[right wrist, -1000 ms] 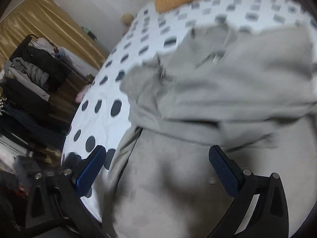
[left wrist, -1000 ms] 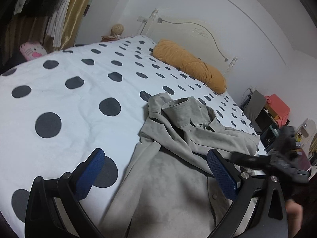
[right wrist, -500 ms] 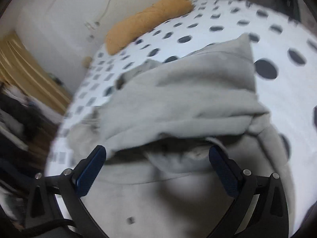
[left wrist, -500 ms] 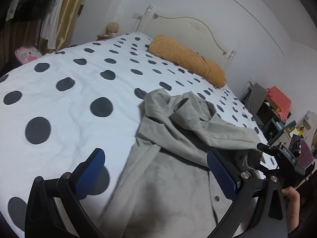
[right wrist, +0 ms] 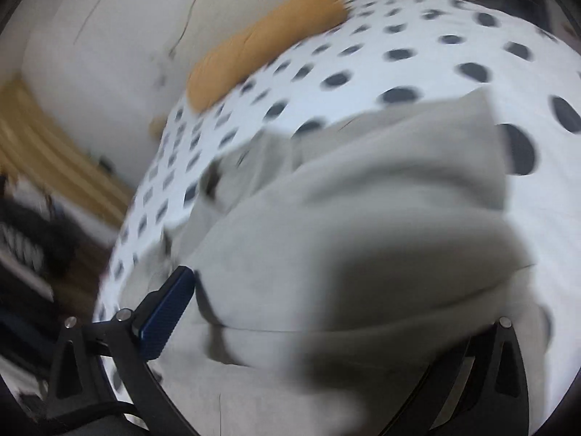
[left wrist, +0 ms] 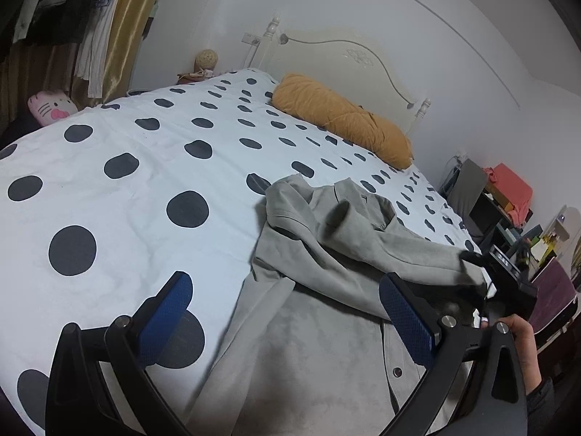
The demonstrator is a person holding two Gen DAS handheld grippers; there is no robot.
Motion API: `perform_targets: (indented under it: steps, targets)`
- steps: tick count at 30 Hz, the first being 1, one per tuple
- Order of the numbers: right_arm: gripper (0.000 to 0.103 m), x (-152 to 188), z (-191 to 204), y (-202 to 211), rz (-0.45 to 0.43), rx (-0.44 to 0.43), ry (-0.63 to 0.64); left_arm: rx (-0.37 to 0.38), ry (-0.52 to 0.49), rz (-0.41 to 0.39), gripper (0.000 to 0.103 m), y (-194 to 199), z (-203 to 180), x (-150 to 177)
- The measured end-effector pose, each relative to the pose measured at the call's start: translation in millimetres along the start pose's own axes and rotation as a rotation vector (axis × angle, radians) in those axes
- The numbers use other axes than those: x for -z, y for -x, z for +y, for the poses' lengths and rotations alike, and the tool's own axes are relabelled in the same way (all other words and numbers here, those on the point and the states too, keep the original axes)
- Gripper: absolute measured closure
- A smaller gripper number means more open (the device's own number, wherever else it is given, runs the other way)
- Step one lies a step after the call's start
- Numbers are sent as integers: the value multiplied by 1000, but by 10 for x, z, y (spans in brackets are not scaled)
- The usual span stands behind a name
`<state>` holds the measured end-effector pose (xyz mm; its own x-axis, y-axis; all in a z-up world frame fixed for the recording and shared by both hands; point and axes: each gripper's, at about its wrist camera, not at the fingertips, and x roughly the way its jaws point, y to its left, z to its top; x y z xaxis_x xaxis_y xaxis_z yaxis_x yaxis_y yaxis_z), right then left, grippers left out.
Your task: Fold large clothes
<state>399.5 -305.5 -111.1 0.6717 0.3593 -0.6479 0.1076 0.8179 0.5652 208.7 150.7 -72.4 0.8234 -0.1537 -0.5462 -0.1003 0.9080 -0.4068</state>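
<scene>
Since the earlier frame the right gripper [left wrist: 472, 259] has swung in over the garment, so that grey cloth now fills the right wrist view and hides its right finger, where half a second ago both blue pads showed with the fabric lying beyond them; the left wrist view has hardly shifted.

Nearest in the left wrist view, the left gripper [left wrist: 285, 318] has its blue-padded fingers [left wrist: 165, 314] spread wide apart with nothing between them, held above the near edge of the grey jacket [left wrist: 319, 345]; the jacket lies on the polka-dot bedspread [left wrist: 145, 167] toward the bed's near right side, its lower panel flat with a snap button showing, its upper part heaped with collar and a sleeve folded across it; at the heap's right edge the right gripper reaches into the cloth, a hand [left wrist: 523, 345] on its handle; whether its jaws are closed on the fabric or open, I cannot tell, since the right wrist view is blurred and a raised fold of the jacket [right wrist: 363, 236] covers one finger, only the left finger [right wrist: 167, 312] showing.

Farther off an orange bolster pillow [left wrist: 341, 120] lies across the head of the bed, just before the cream headboard [left wrist: 348, 58]; a pink-and-white cat plush [left wrist: 51, 106] sits beyond the bed's left edge; shelves with an orange-red box [left wrist: 512, 185] stand at the right wall.
</scene>
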Motion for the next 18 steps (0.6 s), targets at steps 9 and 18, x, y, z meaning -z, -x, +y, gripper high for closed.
perform_targets:
  steps: [9, 18]
  targets:
    - [0, 18, -159, 477, -37, 57, 16, 8, 11, -17, 0, -75, -55, -30]
    - [0, 794, 1771, -139, -144, 375, 551, -108, -117, -74, 0, 89, -298, -101]
